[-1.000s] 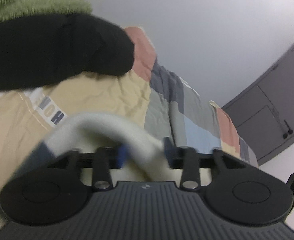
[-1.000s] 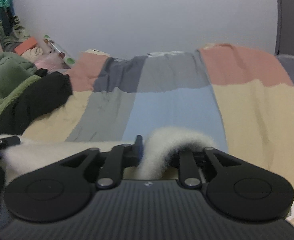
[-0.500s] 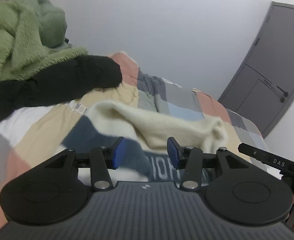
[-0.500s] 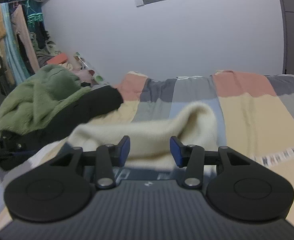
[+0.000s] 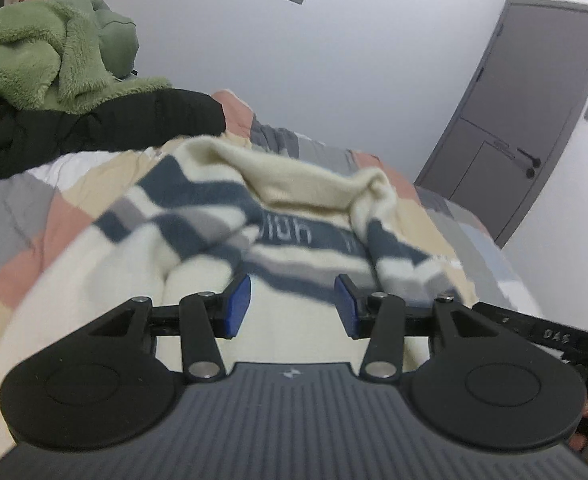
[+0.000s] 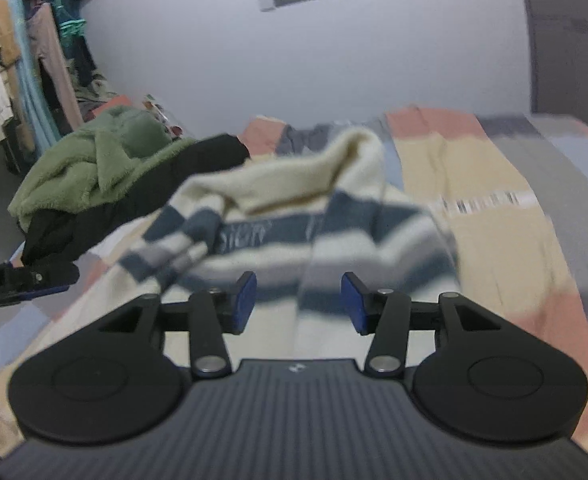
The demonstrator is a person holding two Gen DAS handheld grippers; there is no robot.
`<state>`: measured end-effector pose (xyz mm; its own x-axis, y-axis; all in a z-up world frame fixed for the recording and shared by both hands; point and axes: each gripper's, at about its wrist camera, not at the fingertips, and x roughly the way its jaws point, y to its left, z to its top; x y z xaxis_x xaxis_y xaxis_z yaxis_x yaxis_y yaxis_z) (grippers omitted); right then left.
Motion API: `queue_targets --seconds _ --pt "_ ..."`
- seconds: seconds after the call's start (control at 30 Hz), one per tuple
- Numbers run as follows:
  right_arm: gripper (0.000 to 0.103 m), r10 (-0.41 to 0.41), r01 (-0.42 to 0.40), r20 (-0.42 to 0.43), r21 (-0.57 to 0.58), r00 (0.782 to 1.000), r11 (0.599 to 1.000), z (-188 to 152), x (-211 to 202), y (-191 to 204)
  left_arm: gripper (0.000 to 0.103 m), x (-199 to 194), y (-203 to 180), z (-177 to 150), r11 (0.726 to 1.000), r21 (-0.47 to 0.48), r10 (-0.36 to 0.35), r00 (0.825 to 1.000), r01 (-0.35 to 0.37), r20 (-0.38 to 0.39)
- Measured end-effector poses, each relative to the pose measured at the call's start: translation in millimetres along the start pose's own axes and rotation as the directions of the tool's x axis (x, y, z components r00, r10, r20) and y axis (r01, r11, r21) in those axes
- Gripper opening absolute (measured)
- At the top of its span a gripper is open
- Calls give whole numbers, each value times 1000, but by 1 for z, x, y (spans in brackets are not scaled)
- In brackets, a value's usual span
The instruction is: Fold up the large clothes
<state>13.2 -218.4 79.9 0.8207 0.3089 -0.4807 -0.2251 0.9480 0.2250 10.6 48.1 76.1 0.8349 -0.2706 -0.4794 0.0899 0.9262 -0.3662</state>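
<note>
A cream sweater (image 5: 294, 208) with navy and grey stripes lies crumpled on the patchwork bed cover (image 5: 25, 240), its upper part flopped over the striped chest. My left gripper (image 5: 291, 306) hovers over the near part of the sweater, open, with nothing between its blue pads. In the right wrist view the same sweater (image 6: 294, 220) lies just ahead of my right gripper (image 6: 300, 302); its jaws are opening and hold nothing. Each gripper's tip shows at the edge of the other's view.
A green fleece (image 5: 45, 52) lies piled on a black garment (image 5: 113, 124) at the bed's far left. A grey door (image 5: 534, 112) stands beyond the bed on the right. Clothes hang on a rail (image 6: 21, 60) at the left wall.
Both grippers let go of the sweater's cream edge and drew back towards the near side. The sweater dropped onto the bed, and more of it is now in view.
</note>
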Motion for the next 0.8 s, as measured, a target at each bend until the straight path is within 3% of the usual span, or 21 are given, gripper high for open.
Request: queue_targets --seconds 0.03,0.07,0.13,0.3,0.47,0.53,0.67,0.73,0.8 --pt "56 -5 6 -14 5 1000 1000 -7 -3 0 52 1 1 -9 1000 -4 8 1000 -8 -13" --pt "68 -13 13 -19 6 1000 1000 -13 -5 0 52 2 3 -16 1000 -22 10 999 -11 -37" --pt "78 -42 42 -15 16 999 999 -25 -7 0 52 5 4 -26 999 -48 -19 998 16 -64" --pt "77 -75 80 -65 80 995 994 -34 6 -10 52 24 2 -37 999 -28 -30 991 26 -127" --pt "77 -45 54 -130 69 990 996 -46 21 -10 52 58 15 -56 998 -31 47 973 -55 -224" --pt "77 -32 36 -164 20 986 999 -53 28 -3 52 65 17 -60 997 -30 60 968 -70 -242" --pt "76 -128 97 -201 -156 971 983 -71 43 18 52 63 18 -56 996 -48 61 972 -74 -227" --pt "70 -174 131 -201 -213 964 968 -77 46 25 52 56 17 -52 996 -51 56 979 -67 -197" --pt "51 -219 168 -185 -256 958 952 -78 45 28 52 47 18 -45 996 -45 69 986 -77 -153"
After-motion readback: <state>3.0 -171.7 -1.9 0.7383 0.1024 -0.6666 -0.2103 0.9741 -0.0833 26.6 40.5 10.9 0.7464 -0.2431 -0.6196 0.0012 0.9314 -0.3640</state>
